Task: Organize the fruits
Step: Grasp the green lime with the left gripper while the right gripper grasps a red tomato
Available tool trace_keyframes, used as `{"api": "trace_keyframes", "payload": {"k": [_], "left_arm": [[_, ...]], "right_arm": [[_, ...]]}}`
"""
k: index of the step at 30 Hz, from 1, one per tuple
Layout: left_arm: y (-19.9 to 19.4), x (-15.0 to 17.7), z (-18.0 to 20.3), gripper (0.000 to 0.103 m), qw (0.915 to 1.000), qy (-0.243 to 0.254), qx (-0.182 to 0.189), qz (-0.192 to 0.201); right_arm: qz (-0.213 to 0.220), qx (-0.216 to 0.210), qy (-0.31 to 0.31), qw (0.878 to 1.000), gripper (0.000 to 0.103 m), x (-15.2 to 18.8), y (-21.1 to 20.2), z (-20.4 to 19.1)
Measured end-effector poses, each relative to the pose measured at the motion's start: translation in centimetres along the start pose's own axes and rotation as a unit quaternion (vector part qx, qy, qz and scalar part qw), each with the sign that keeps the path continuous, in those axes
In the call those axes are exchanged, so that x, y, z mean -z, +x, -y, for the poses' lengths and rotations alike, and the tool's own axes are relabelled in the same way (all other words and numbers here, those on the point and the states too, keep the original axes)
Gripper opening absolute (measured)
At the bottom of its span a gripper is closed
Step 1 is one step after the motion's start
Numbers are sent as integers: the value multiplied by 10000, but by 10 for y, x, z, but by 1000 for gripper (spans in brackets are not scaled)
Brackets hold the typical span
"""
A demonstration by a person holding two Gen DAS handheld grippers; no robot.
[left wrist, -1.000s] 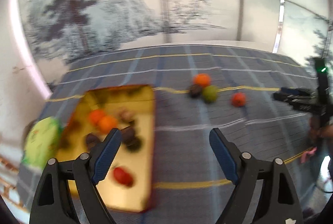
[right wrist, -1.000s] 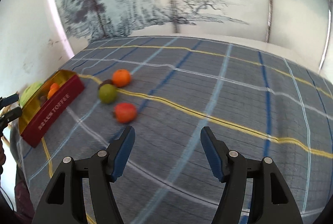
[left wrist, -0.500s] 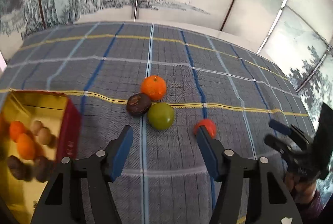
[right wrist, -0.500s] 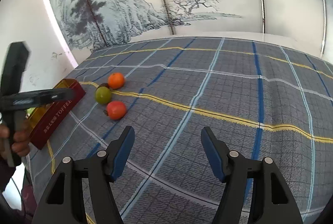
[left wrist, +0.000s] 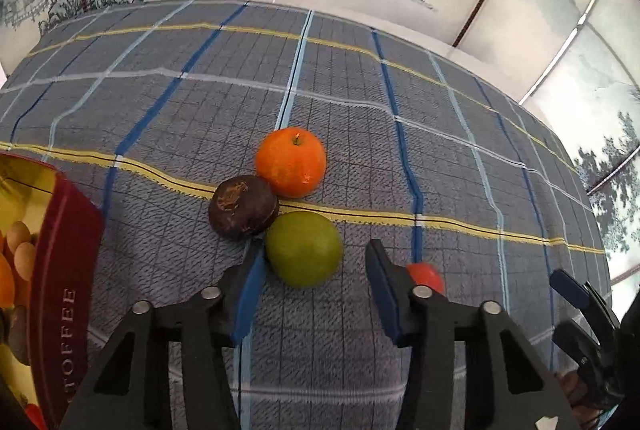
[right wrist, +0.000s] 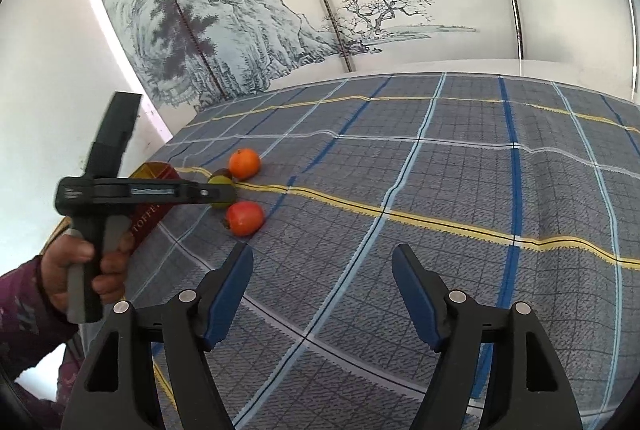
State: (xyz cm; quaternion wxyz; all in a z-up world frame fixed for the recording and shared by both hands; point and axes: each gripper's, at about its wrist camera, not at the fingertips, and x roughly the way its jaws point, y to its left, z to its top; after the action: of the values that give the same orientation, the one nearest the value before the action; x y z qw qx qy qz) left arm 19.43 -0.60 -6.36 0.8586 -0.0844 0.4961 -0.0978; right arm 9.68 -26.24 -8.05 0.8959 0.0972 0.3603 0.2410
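In the left wrist view my left gripper (left wrist: 314, 262) is open, its jaws on either side of a green fruit (left wrist: 304, 248) on the plaid cloth. A dark brown fruit (left wrist: 243, 206) and an orange mandarin (left wrist: 291, 167) touch it behind. A red fruit (left wrist: 426, 275) is partly hidden behind the right finger. A red and gold tin (left wrist: 60, 270) with several fruits stands at the left. In the right wrist view my right gripper (right wrist: 322, 260) is open and empty, nearer than the red fruit (right wrist: 245, 217), mandarin (right wrist: 244, 163) and the left gripper (right wrist: 224, 193).
The plaid cloth (right wrist: 440, 190) covers the table, with a painted screen wall (right wrist: 280, 18) behind its far edge. The right gripper shows at the right edge of the left wrist view (left wrist: 580, 306). The tin (right wrist: 154, 218) is partly hidden behind the left tool.
My left gripper has swung from over the tin to the right and forward, and now brackets the green fruit. My right gripper has drawn back a little and stays open.
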Motion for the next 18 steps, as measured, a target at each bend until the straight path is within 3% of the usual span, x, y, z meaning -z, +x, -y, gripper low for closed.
{"api": "trace_keyframes", "payload": {"k": [2,7,14,18], "left_arm": [[2,-2,-1,32,9999,-79,-53,81],[-4,6,-1,31,9996,-162,-22,232],[-46,32,0,31,9987,-48,69,504],[-68,43,-3,31,9982,-30,90,585]], "right_arm": [[0,-30,9,10000,74,0,0,1],[-68,8,-12,10000,75,0,3,-1],[-160,163,-98,9997,77,-1,7,-4],[-379,150,-443,9982,77,-5,17,-19]]}}
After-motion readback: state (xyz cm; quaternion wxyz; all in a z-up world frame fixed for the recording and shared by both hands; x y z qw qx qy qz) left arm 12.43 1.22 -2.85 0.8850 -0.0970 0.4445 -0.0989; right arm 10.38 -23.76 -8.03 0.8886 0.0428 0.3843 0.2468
